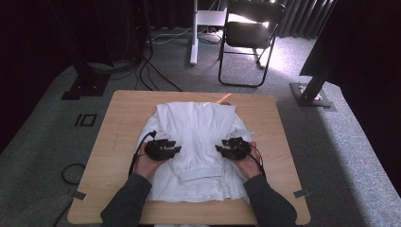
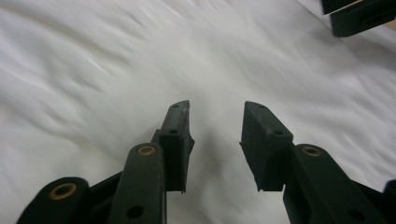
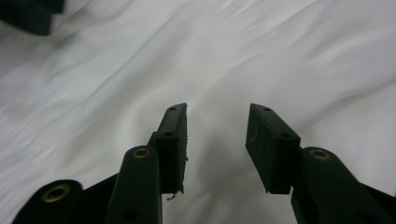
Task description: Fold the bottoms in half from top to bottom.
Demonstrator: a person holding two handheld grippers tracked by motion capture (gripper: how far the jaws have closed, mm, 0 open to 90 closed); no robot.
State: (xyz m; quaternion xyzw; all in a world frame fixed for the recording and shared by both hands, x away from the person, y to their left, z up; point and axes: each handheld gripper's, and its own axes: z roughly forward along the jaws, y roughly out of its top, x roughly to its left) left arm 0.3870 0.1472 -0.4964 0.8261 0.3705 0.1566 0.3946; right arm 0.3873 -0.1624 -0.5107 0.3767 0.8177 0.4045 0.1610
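Observation:
A white garment (image 1: pixel 196 137), partly folded with a ribbed cuff toward the near edge, lies in the middle of the wooden table (image 1: pixel 118 137). My left gripper (image 1: pixel 174 150) hovers over its left side, and my right gripper (image 1: pixel 222 149) over its right side, the two pointing toward each other. In the left gripper view, my left gripper (image 2: pixel 215 108) stands open above the white cloth (image 2: pixel 140 56) with nothing between its jaws. The right gripper view has my right gripper (image 3: pixel 217 110) open too, with only the cloth (image 3: pixel 233 51) beneath the gap.
A black folding chair (image 1: pixel 248 38) and a white stand leg (image 1: pixel 194 33) are on the carpet beyond the table. Cables (image 1: pixel 151 71) trail on the floor at the far left. A dark frame post (image 1: pixel 314 80) stands at the right. Bare wood borders the garment on both sides.

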